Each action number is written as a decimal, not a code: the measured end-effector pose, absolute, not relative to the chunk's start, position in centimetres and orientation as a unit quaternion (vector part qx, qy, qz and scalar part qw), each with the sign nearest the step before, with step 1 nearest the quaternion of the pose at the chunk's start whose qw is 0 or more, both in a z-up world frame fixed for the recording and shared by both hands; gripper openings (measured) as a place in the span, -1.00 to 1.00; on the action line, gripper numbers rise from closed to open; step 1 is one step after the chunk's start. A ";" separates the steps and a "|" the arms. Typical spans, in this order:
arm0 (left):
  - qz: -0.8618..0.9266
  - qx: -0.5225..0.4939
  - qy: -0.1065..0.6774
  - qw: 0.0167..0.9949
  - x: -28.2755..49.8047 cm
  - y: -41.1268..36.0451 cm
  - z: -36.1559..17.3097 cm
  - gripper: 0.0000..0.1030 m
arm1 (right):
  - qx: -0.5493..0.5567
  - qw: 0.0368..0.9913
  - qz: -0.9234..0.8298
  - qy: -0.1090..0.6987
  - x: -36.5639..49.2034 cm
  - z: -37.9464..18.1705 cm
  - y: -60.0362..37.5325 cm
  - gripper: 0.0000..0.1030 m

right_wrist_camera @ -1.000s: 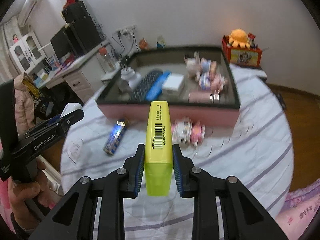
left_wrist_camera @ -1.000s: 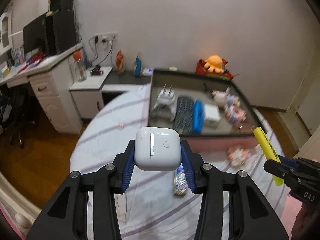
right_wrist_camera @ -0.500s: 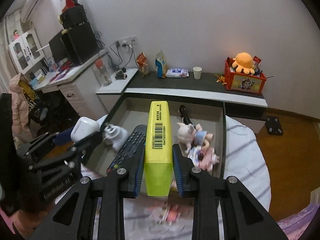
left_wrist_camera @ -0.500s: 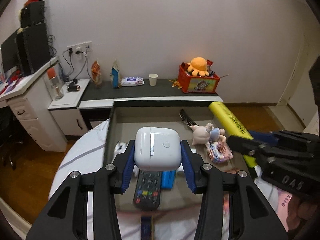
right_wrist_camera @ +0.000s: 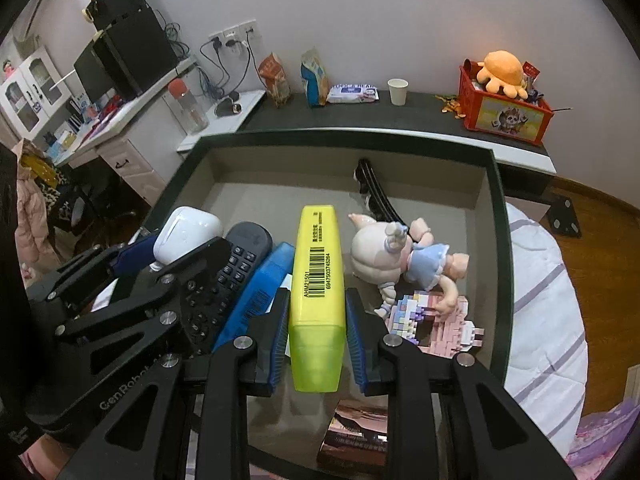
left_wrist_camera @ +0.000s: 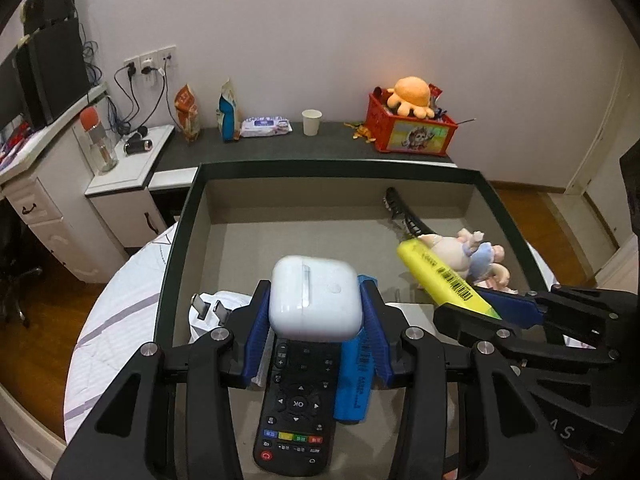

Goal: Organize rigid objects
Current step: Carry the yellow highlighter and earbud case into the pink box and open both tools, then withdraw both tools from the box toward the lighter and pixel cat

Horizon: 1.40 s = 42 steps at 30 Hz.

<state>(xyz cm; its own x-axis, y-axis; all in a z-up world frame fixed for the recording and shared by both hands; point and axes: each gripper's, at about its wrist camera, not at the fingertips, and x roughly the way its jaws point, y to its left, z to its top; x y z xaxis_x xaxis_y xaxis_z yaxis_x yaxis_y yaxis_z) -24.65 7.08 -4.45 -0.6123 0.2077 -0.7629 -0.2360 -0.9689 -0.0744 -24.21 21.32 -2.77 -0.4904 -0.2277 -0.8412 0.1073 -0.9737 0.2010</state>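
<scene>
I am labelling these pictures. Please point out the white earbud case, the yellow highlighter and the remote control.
white earbud case point(left_wrist_camera: 314, 300), left wrist view, its front face.
yellow highlighter point(right_wrist_camera: 318, 264), right wrist view, the barcode label.
remote control point(left_wrist_camera: 298, 404), left wrist view, the OK button.

One remote point(left_wrist_camera: 294, 400), perhaps two dolls point(right_wrist_camera: 400, 258).

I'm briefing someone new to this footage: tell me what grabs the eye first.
Two held items stand out: a white earbuds case clamped in the left gripper and a yellow highlighter clamped in the right gripper, both over the dark-rimmed tray. Beneath lie a black remote control and a pig doll.
</scene>
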 end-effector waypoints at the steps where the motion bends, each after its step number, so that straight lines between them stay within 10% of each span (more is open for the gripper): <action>1: 0.898 -0.423 0.019 0.123 -24.6 7.1 -4.5 -0.04 | 0.495 0.094 -0.862 -0.060 -24.2 -2.9 21.4 -0.46; 5: 0.900 -0.421 0.022 0.108 -24.5 6.8 -4.1 0.29 | 0.496 0.087 -0.861 -0.065 -24.1 -3.1 22.0 -0.40; 12: 0.909 -0.408 -0.003 0.083 -23.3 4.7 -2.6 1.00 | 0.475 0.073 -0.870 -0.107 -22.7 -1.8 24.1 0.62; 22: 0.917 -0.390 -0.020 0.075 -18.2 3.5 1.0 1.00 | 0.442 0.088 -0.877 -0.166 -18.8 0.9 24.8 0.66; 26: 0.926 -0.369 -0.031 0.075 -14.8 2.2 2.9 1.00 | 0.419 0.106 -0.883 -0.183 -15.9 2.8 24.9 1.00; 42: 0.944 -0.326 0.003 0.051 -1.2 -0.9 4.6 1.00 | 0.339 0.037 -0.932 -0.122 -0.3 7.3 25.1 1.00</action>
